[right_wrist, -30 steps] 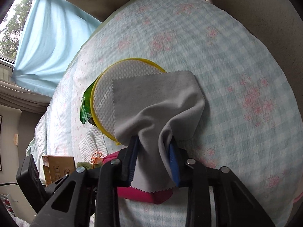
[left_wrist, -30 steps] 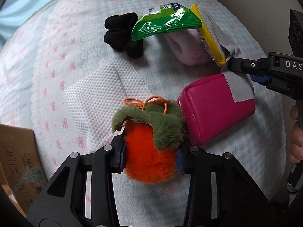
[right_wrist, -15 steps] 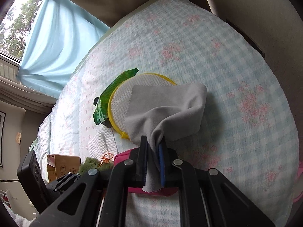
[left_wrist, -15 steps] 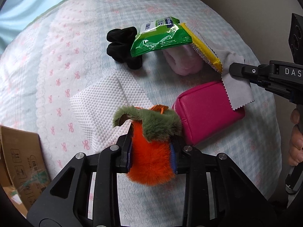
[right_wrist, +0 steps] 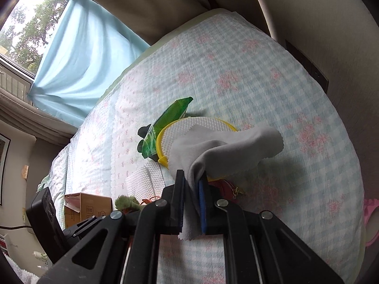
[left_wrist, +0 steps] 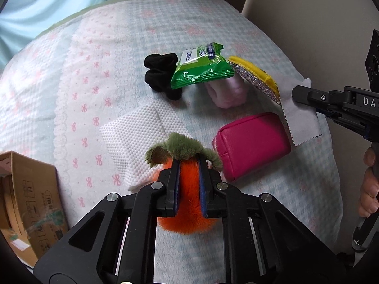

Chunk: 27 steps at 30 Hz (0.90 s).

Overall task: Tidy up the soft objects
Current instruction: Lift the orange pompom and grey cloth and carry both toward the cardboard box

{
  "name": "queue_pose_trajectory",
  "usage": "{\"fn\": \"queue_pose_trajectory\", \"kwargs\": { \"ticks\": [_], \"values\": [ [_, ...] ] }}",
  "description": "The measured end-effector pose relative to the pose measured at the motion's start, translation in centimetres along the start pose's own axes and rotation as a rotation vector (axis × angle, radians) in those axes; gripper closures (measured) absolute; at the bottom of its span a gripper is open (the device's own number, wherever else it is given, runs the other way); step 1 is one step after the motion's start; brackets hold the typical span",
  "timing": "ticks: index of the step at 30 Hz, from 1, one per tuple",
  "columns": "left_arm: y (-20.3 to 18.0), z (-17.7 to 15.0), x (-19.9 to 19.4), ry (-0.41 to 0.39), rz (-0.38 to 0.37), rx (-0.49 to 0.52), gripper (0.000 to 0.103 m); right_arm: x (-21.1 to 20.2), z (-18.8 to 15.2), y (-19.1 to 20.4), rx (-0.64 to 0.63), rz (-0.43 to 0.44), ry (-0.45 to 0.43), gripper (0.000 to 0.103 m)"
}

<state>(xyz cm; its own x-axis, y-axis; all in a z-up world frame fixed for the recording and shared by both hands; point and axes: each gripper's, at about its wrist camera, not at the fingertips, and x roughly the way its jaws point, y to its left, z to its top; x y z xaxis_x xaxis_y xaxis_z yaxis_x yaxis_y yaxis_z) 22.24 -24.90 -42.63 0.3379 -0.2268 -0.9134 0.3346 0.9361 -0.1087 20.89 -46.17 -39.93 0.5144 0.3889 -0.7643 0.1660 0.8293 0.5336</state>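
My left gripper (left_wrist: 188, 164) is shut on a fuzzy orange carrot plush (left_wrist: 187, 213) with a green top (left_wrist: 182, 146), lifted off the bed. My right gripper (right_wrist: 191, 177) is shut on a grey cloth (right_wrist: 232, 151) and lifts it; it also shows in the left wrist view (left_wrist: 300, 127), hanging from the right gripper (left_wrist: 296, 92). On the bed lie a magenta pouch (left_wrist: 251, 144), a green packet (left_wrist: 201, 68), a yellow round pad (left_wrist: 255, 78), a pink fluffy item (left_wrist: 227, 92), a black scrunchie (left_wrist: 161, 71) and a white textured cloth (left_wrist: 137, 137).
A cardboard box (left_wrist: 26, 201) stands at the bed's left edge. The bed (left_wrist: 94, 71) has a checked cover with pink bows. A beige headboard (right_wrist: 165, 4) and a blue curtain (right_wrist: 78, 54) lie beyond. The holder's hand (left_wrist: 369, 189) is at the right.
Both grippers closed tighter and rose: the carrot plush is squeezed and lifted off the white cloth, and the grey cloth is bunched and pulled up off the yellow pad.
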Motion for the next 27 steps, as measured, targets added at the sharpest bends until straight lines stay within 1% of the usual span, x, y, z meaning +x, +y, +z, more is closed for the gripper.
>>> {"fn": "queue_pose_trajectory", "kwargs": {
  "ticks": [12, 20, 21, 22, 23, 24, 25, 26, 27],
  "values": [
    [0.9, -0.8, -3.4, -0.063, -0.022, -0.031, 0.100, -2.7, -1.0, 2.5, -0.035, 0.014, -0.054, 0.093],
    [2.2, -1.1, -6.9, -0.125, -0.023, -0.059, 0.101, -5.0, -1.7, 5.5, -0.084, 0.023, -0.086, 0.093],
    [2.4, -1.2, -7.2, -0.129, -0.015, -0.060, 0.101, -5.2, -1.8, 5.7, -0.087, 0.024, -0.089, 0.093],
    [2.5, -1.4, -7.2, -0.118, -0.027, -0.061, 0.098, -5.4, -2.0, 5.9, -0.089, 0.026, -0.091, 0.093],
    [2.8, -1.6, -7.1, -0.101, -0.067, -0.066, 0.095, -5.4, -2.1, 6.0, -0.090, 0.026, -0.093, 0.093],
    [3.1, -2.0, -7.1, -0.101, -0.093, -0.077, 0.072, -5.5, -2.3, 6.1, -0.091, 0.025, -0.092, 0.093],
    [3.2, -2.4, -7.1, -0.103, -0.102, -0.081, 0.014, -5.5, -2.5, 6.1, -0.090, 0.025, -0.090, 0.093],
    [3.1, -2.9, -7.0, -0.103, -0.098, -0.069, 0.003, -5.5, -2.8, 6.2, -0.089, 0.025, -0.089, 0.093],
    [2.9, -3.3, -7.0, -0.105, -0.085, -0.050, 0.000, -5.5, -3.1, 6.2, -0.088, 0.026, -0.088, 0.093]
  ]
}}
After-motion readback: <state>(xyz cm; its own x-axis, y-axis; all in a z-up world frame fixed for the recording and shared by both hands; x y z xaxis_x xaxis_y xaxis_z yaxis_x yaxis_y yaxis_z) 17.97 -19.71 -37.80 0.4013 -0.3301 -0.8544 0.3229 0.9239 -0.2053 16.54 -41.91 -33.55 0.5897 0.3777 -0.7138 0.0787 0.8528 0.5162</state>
